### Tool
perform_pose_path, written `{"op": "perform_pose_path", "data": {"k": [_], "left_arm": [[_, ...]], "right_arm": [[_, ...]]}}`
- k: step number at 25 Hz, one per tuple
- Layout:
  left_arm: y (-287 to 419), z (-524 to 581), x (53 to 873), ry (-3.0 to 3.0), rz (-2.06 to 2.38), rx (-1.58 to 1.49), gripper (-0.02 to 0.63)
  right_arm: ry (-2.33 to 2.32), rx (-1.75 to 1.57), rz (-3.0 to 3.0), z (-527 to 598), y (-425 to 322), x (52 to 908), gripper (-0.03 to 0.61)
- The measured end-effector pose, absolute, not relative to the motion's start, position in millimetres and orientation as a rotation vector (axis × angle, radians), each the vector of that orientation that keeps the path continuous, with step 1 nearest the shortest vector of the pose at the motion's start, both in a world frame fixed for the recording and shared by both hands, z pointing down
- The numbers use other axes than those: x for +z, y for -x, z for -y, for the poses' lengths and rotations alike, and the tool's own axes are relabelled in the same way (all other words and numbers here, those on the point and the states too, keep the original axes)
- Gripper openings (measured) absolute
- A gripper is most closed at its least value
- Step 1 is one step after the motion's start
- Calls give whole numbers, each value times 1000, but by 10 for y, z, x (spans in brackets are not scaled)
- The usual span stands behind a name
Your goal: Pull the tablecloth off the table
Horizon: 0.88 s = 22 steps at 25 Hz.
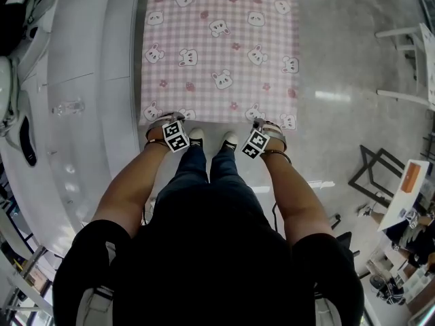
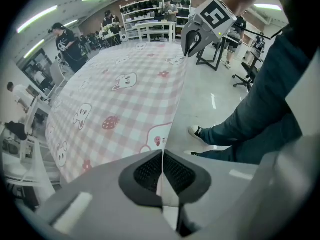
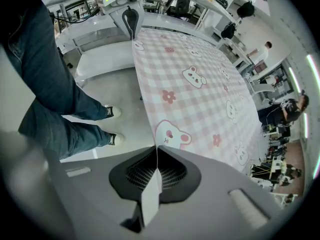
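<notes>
A pink checked tablecloth (image 1: 221, 46) printed with bunnies and strawberries lies spread flat over the table, its near edge just in front of the person's shoes. My left gripper (image 1: 162, 125) is shut on the cloth's near left corner, and the thin hem runs between its dark pads (image 2: 150, 174). At the near right corner my right gripper (image 1: 269, 128) is shut on the cloth too, the edge pinched between its pads (image 3: 172, 173). The left gripper view shows the tablecloth (image 2: 120, 84) stretching away to the right gripper (image 2: 192, 36). The right gripper view shows the tablecloth (image 3: 195, 79) and the left gripper (image 3: 131, 19).
White tables (image 1: 75, 80) run along the left with a clear glass (image 1: 68, 106) on one. A black folding frame (image 1: 380, 175) and white chairs (image 1: 418, 60) stand on the grey floor at the right. The person's shoes (image 1: 212, 138) are close to the cloth's edge. People (image 2: 67, 44) stand further off.
</notes>
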<state>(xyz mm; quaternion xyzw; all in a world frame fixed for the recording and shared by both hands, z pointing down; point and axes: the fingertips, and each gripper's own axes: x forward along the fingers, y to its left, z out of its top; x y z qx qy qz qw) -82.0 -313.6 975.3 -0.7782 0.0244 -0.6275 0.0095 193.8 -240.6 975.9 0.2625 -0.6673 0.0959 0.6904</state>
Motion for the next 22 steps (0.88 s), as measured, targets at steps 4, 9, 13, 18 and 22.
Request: {"op": "perform_pose_path", "data": {"k": [4, 9, 13, 18, 22], "left_arm": [[811, 3129, 9649, 2435, -53, -1989, 3], [848, 3035, 9519, 2423, -11, -2007, 2], [835, 3013, 9405, 2424, -8, -2014, 2], [828, 2919, 9256, 2433, -1, -2015, 2], [813, 2859, 9153, 2436, -8, -2015, 2]], "right_arm": [[-579, 227, 1488, 2412, -1936, 9654, 28], [-572, 230, 1489, 2342, -1908, 9498, 27], [-578, 223, 1488, 2319, -1924, 9385, 27], [-584, 210, 1501, 2233, -1926, 9246, 27], [-597, 204, 1508, 2167, -1945, 9163, 26]]}}
